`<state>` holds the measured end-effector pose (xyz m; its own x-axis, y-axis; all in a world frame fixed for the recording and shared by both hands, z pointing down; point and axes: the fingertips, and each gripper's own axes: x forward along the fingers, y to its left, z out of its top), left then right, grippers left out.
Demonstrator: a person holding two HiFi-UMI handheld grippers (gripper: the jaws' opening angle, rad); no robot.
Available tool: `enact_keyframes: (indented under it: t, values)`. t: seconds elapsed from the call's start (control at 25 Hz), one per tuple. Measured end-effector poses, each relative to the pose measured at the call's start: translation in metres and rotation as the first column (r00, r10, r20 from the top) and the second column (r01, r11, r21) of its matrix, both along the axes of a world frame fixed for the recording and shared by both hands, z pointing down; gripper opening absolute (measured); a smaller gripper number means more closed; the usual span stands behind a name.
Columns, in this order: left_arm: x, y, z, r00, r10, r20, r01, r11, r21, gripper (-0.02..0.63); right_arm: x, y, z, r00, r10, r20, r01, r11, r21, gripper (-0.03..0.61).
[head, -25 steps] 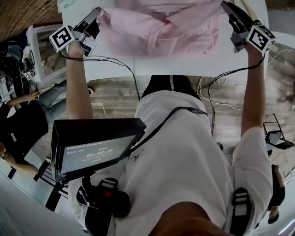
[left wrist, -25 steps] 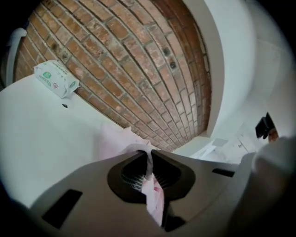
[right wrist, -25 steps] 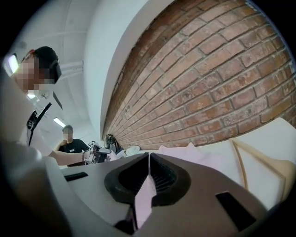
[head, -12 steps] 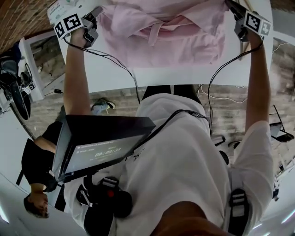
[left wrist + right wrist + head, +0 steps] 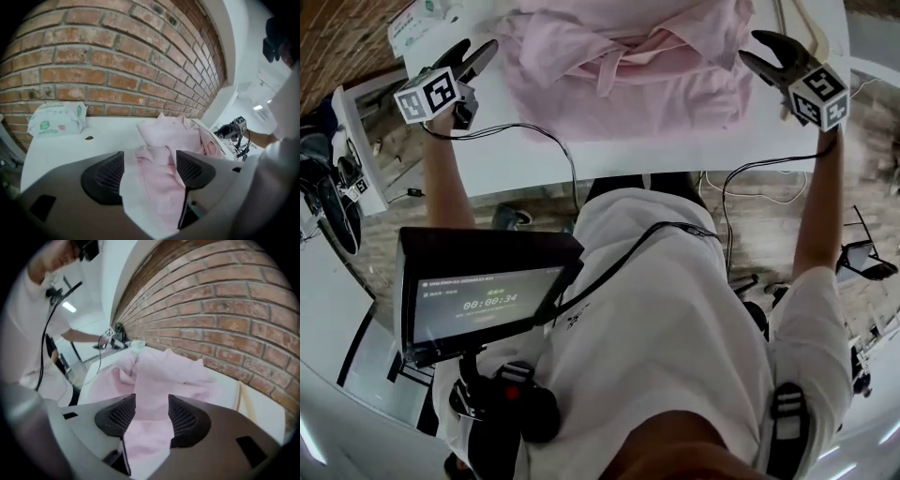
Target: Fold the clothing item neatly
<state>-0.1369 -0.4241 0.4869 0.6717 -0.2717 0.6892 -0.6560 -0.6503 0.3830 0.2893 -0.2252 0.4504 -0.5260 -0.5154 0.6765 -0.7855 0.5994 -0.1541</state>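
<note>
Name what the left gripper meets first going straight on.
Likely the pink shirt, whose edge shows between the just-opened jaws of the left gripper, not pressed by them; depth is unclear.

White table (image 5: 619,155), rumpled pink shirt (image 5: 647,66) on it, wipes pack (image 5: 56,119) beside wall
</note>
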Motion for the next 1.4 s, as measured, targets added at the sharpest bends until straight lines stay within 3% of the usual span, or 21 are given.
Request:
enact_keyframes:
  t: [0.16,0.32,0.48,0.6,0.68,0.72,0.76,1.0,1.08,1.16,1.28,1.4]
  values:
    - [-0.016,0.017,-0.033,0.992,-0.100,-0.070,0.106,0.990,0.088,0.344,-0.015,0.043,0.036,0.953,-0.146,-0.265,0.141,0.989,-0.038,0.219]
    - [-0.005,0.055,-0.042,0.995,-0.069,-0.066,0.077,0.990,0.122,0.344,-0.042,0.040,0.052,0.859,-0.283,-0.426,0.307,0.952,-0.012,0.219]
    - [0.045,0.099,-0.045,0.995,0.071,-0.064,-0.060,0.987,0.150,0.344,-0.053,0.038,0.070,0.830,-0.352,-0.432,0.360,0.931,-0.067,0.218]
    - [0.075,0.125,-0.042,0.976,0.217,-0.014,-0.210,0.957,0.200,0.344,-0.057,0.033,0.074,0.791,-0.378,-0.482,0.397,0.915,-0.067,0.215]
    - [0.078,0.138,-0.034,0.954,0.297,0.035,-0.297,0.931,0.213,0.344,-0.063,0.024,0.077,0.771,-0.379,-0.512,0.417,0.908,-0.043,0.134]
    - [0.075,0.143,-0.028,0.945,0.323,0.054,-0.327,0.922,0.206,0.344,-0.066,0.020,0.078,0.763,-0.374,-0.528,0.424,0.905,-0.029,0.040]
    - [0.071,0.147,-0.023,0.937,0.343,0.068,-0.349,0.917,0.193,0.344,-0.068,0.017,0.078,0.752,-0.375,-0.542,0.432,0.902,-0.024,0.021]
    - [0.063,0.162,-0.012,0.873,0.462,0.159,-0.485,0.859,0.167,0.344,-0.082,-0.005,0.041,0.740,-0.477,-0.474,0.501,0.861,-0.086,0.021]
    - [0.067,0.167,-0.010,0.863,0.475,0.170,-0.500,0.850,0.163,0.344,-0.081,-0.020,0.031,0.741,-0.503,-0.445,0.517,0.850,-0.101,0.021]
    - [0.073,0.175,-0.008,0.851,0.497,0.172,-0.521,0.841,0.147,0.344,-0.077,-0.026,0.030,0.711,-0.556,-0.431,0.544,0.823,-0.166,0.021]
    - [0.092,0.208,-0.010,0.794,0.592,0.138,-0.606,0.789,0.104,0.344,-0.074,-0.007,0.034,0.669,-0.652,-0.356,0.580,0.758,-0.298,0.023]
    - [0.121,0.257,-0.004,0.693,0.708,0.136,-0.720,0.686,0.099,0.344,-0.069,0.010,0.030,0.698,-0.660,-0.278,0.571,0.747,-0.342,0.023]
